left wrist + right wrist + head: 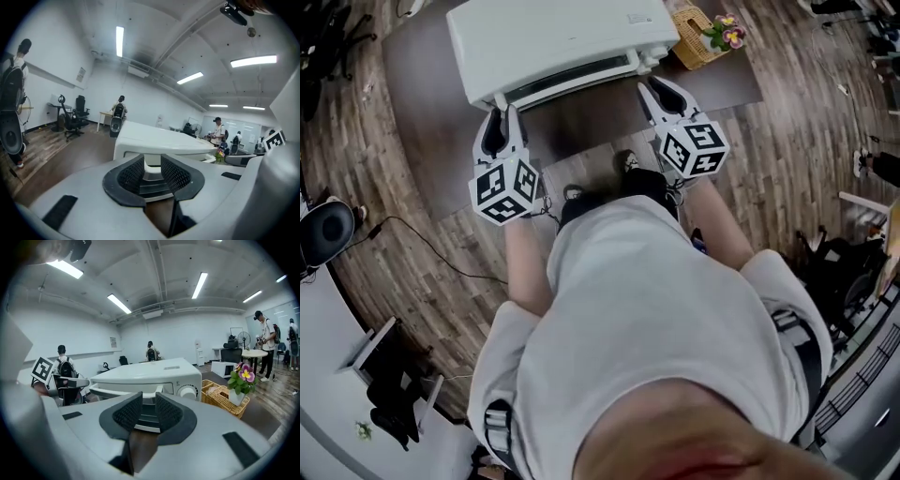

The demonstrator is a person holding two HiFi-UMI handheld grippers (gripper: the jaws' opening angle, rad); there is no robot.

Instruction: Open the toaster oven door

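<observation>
A white toaster oven (553,33) stands on a dark table (422,112), its long handle bar (572,80) running along the front towards me. My left gripper (500,114) is at the left end of that bar. In the left gripper view its jaws (152,171) stand apart, with a white piece of the oven (159,138) showing in the gap and untouched by the pads. My right gripper (653,91) sits just short of the front's right end. It (147,408) is open too, with the oven (150,373) and its knob (187,391) beyond.
A wicker basket (698,37) with a small pot of flowers (243,376) stands on the table right of the oven. My legs are against the table's near edge. An office chair (323,234) and a floor cable lie to my left; people stand far off.
</observation>
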